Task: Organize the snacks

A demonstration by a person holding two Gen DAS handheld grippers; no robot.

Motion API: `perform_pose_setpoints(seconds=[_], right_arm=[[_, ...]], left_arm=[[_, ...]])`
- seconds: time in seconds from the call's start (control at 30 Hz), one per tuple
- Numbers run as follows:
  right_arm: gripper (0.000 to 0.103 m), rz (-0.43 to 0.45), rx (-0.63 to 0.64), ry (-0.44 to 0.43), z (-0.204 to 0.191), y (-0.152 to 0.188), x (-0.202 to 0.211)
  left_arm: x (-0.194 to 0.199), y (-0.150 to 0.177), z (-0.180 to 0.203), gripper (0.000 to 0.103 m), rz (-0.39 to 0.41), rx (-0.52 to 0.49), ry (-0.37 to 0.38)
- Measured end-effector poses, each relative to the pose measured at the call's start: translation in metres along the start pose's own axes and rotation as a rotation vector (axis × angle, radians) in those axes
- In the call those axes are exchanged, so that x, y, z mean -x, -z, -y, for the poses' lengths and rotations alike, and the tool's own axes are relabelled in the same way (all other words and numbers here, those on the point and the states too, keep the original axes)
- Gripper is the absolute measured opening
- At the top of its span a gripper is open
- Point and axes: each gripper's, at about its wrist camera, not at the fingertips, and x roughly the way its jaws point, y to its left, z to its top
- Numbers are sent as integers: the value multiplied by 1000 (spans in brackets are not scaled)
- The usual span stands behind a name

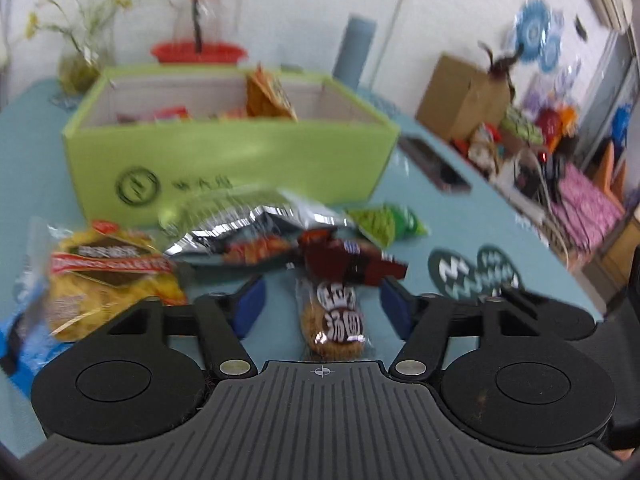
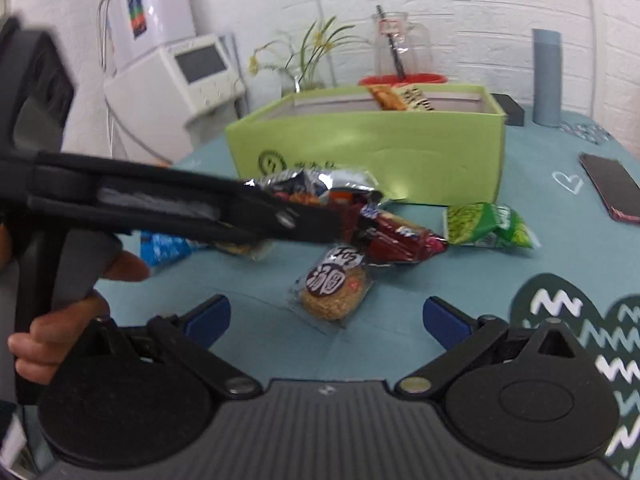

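The light-blue tabletop [image 2: 520, 200] carries everything here. Largest on it is the open lime-green cardboard box [image 2: 372, 152], standing upright at the far side with a dark round logo on its near wall; an orange snack packet [image 1: 268, 96] leans on edge inside it and a few flatter packets lie low in the left end. Just in front of the box lies a loose heap of snacks: a crinkled silver foil bag [image 1: 240, 236] almost against the box's front wall, a yellow biscuit packet with a red band [image 1: 108, 276] to its left, overlapping a blue wrapper [image 2: 164, 246], a dark red bar wrapper [image 1: 348, 264] in the middle, a green pea-snack pouch [image 2: 488, 226] apart to the right, and nearest of all a small clear-wrapped round brown cake with a dark label [image 2: 334, 288], lying flat on the cloth.

The left gripper [image 1: 322, 306] reaches in from the side, held by a hand [image 2: 60, 320]; its blue pads stand partly apart either side of the round cake and the end of the red bar, pressing on neither. The right gripper [image 2: 326, 316] is spread wide, empty, with the round cake just beyond its tips.

Behind the box stand a red basket [image 2: 400, 79], a glass jug [image 2: 400, 48], a grey-blue cylinder [image 2: 546, 76] and a plant [image 2: 308, 52]. A dark phone [image 2: 612, 192] lies flat on the right
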Motion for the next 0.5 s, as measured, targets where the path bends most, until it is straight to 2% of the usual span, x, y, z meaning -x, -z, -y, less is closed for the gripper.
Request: perform_pose_setpoints(seconds=[0.07, 0.13, 0.2, 0.33, 0.5], right_arm=[[102, -24, 59, 0, -7, -5, -11], [102, -37, 78, 6, -10, -7, -21], [102, -48, 57, -42, -8, -4, -27], [100, -39, 79, -112, -25, 3, -19], [100, -41, 146, -149, -66, 22, -3]], left_arm=[[-16, -4, -6, 41, -78, 29, 19], [-24, -4, -12, 42, -108, 41, 16], [-23, -1, -14, 39, -104, 22, 37], [-3, 15, -20, 17, -133, 15, 77], [38, 53, -26, 16, -102, 49, 59]])
